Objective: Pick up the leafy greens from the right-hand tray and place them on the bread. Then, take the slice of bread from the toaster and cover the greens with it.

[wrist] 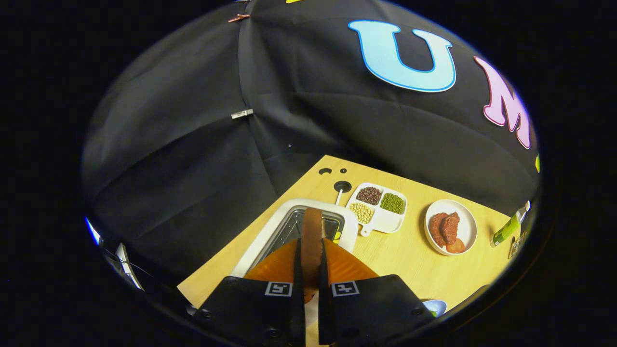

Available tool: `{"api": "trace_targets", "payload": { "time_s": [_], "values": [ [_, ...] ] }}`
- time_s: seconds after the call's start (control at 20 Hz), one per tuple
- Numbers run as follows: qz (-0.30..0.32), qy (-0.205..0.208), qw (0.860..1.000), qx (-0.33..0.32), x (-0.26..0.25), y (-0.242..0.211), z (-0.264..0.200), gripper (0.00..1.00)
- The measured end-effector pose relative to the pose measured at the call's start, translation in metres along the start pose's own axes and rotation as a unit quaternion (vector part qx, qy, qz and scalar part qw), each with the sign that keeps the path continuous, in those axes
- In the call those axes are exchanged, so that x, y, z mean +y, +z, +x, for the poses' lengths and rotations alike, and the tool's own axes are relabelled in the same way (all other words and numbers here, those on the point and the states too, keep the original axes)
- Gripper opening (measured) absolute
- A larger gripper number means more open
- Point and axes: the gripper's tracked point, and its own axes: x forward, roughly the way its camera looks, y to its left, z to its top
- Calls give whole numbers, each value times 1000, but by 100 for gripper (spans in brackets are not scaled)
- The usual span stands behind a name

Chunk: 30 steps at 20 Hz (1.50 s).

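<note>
The gripper (pixel 311 270) has its jaws pinching a slice of bread (pixel 312 238) edge-on between both fingers, the slice standing out ahead of them toward twelve o'clock, over the white toaster (pixel 270 229) on the wooden table (pixel 409 262). A divided dish of beans (pixel 378 208) lies at one o'clock of the slice, and a round plate of reddish food (pixel 450 227) at two to three o'clock.

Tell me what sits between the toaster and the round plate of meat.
In the gripper view, a white divided dish of beans lies between the toaster and the plate. The gripper holds the bread slice.
</note>
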Motion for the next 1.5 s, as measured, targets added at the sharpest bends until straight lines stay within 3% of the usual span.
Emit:
{"api": "trace_targets", "payload": {
  "time_s": [0.3, 0.6, 1.05, 1.5],
  "values": [
    [41, 8, 998, -36, -46, 30, -59, 15],
    [89, -5, 995, -51, -105, 25, -104, 15],
    [148, -22, 989, 4, -178, -74, -136, 15],
    [248, -7, 968, 36, -193, -169, -126, 15]
  ]
}}
